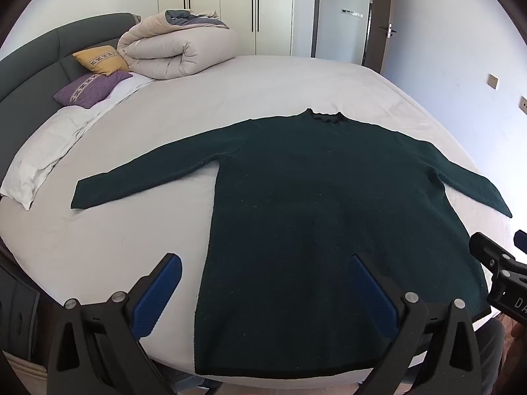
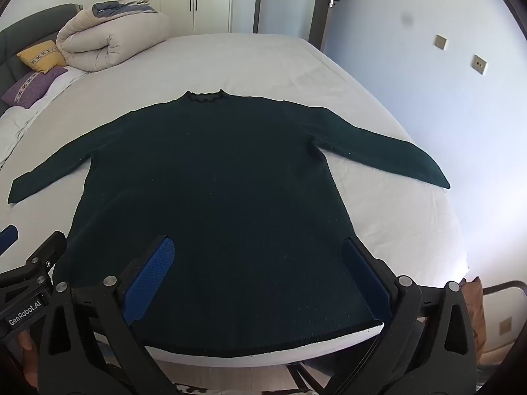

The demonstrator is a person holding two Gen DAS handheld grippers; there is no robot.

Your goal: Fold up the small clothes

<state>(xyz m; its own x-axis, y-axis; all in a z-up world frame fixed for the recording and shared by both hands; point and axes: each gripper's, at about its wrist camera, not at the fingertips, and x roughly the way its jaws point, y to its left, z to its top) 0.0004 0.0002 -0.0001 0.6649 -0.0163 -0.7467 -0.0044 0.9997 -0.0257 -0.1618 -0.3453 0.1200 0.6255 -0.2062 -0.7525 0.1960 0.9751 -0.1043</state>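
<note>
Above the near edge of the bed, we hold the left gripper (image 1: pixel 266 291) and the right gripper (image 2: pixel 258 279) side by side, both tilted down, their jaws spread as wide as they go and gripping nothing. Each has black plastic arms and ridged blue rubber pads (image 1: pixel 158 296).

Below them lies the dark green long-sleeved knit sweater (image 1: pixel 313 214), flat on the white bed sheet (image 1: pixel 263 85), its hem along the near edge, its frilled collar pointing to the far edge, both sleeves stretched out sideways. The knit looks coarse and fuzzy, with a darker band at the hem. The right sleeve's cuff reaches close to the right edge of the bed; the left sleeve has bare sheet beyond it. Past the collar the sheet is open and smooth up to the far edge.

At the far left corner sit a rolled beige quilt (image 1: pixel 171 49), a yellow patterned cushion (image 1: pixel 100 59) and a purple patterned cushion (image 1: pixel 92 89), against a dark grey padded headboard (image 1: pixel 49 52).

The left view alone shows the white pillow (image 1: pixel 39 161) at the left edge; the right view alone shows the whole right sleeve and the wall switches (image 2: pixel 440 42) beyond it. Each view catches the other gripper at its margin.
</note>
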